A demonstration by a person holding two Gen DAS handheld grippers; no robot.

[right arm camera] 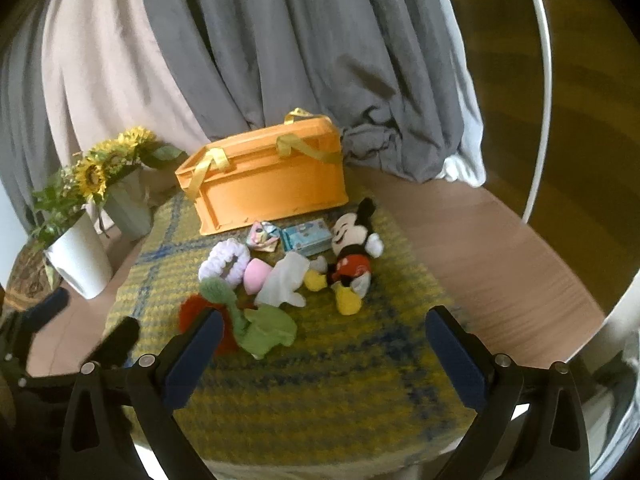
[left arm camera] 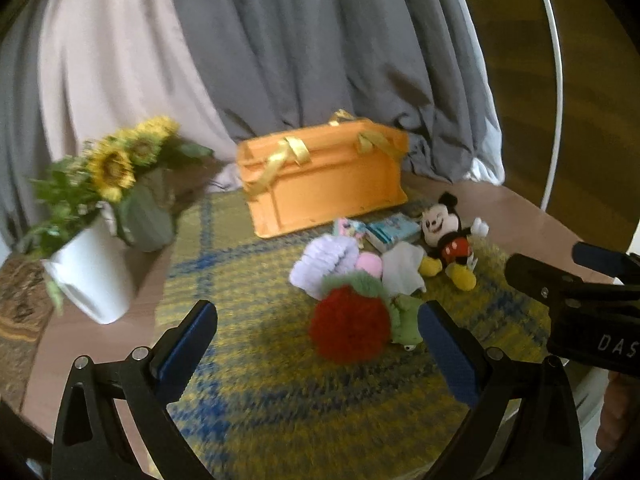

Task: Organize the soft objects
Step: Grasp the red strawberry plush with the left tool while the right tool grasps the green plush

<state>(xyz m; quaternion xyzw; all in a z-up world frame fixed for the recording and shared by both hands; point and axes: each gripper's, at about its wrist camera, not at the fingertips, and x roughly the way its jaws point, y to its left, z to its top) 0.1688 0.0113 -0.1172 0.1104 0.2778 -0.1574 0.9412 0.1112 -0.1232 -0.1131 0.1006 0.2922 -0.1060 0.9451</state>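
Soft toys lie on a yellow and blue mat (left arm camera: 280, 400) (right arm camera: 320, 400): a Mickey Mouse plush (left arm camera: 448, 240) (right arm camera: 350, 256), a red pompom with a green top (left arm camera: 350, 328) (right arm camera: 192, 312), a green plush (left arm camera: 406, 320) (right arm camera: 268, 330), a lilac scrunchie (left arm camera: 324, 264) (right arm camera: 226, 260), a pink ball (left arm camera: 369, 265) (right arm camera: 256, 274) and a white cloth (left arm camera: 402, 270) (right arm camera: 286, 280). An orange crate (left arm camera: 324, 180) (right arm camera: 264, 184) with yellow ribbons stands behind them. My left gripper (left arm camera: 318, 344) is open above the mat, near the pompom. My right gripper (right arm camera: 324, 344) is open, short of the toys.
A white pot of sunflowers (left arm camera: 94, 280) (right arm camera: 80, 256) stands left of the mat, with a grey-green vase (left arm camera: 146, 216) (right arm camera: 130, 210) behind it. A small blue box (left arm camera: 390, 230) (right arm camera: 306, 236) and a colourful pouch (right arm camera: 262, 236) lie before the crate. Grey curtains (left arm camera: 300, 40) hang behind.
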